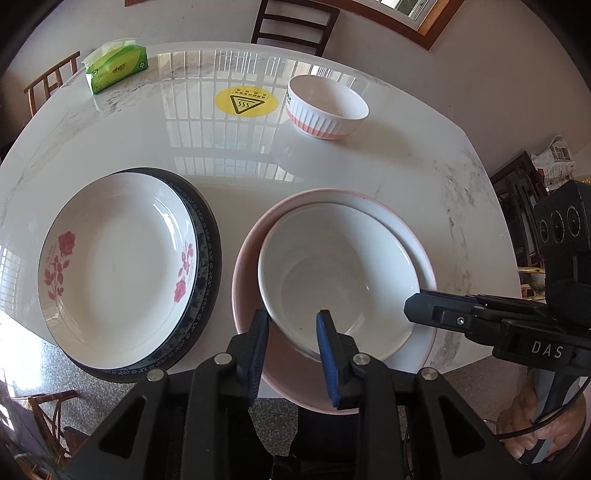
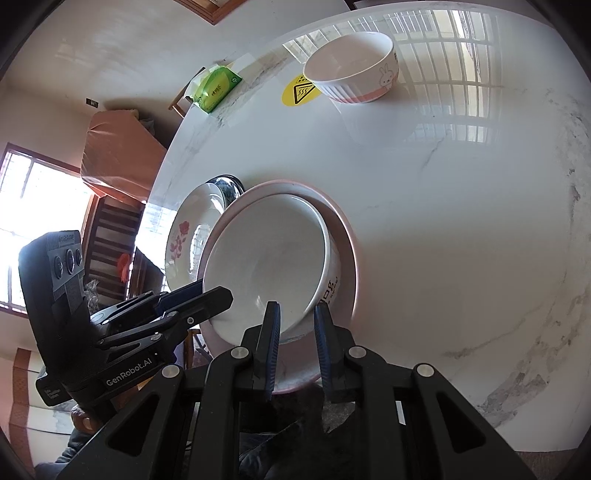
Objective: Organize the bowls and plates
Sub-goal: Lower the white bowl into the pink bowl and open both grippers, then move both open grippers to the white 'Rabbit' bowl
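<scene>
A white bowl (image 1: 332,273) sits inside a larger pink bowl (image 1: 243,280) at the table's near edge. My left gripper (image 1: 293,332) is open with its fingers straddling the white bowl's near rim. My right gripper (image 2: 297,325) is open too, its fingers either side of the white bowl's (image 2: 269,258) wall above the pink bowl (image 2: 347,258). A rose-patterned white plate (image 1: 114,258) lies on a dark blue-rimmed plate (image 1: 207,266) to the left. A small white and pink ribbed bowl (image 1: 327,107) stands alone at the far side, with a rabbit print in the right wrist view (image 2: 354,70).
A green tissue pack (image 1: 114,66) lies at the far left of the white marble table (image 1: 332,166), and a yellow hot-surface sticker (image 1: 245,101) marks its middle. Wooden chairs (image 1: 295,22) stand around the table.
</scene>
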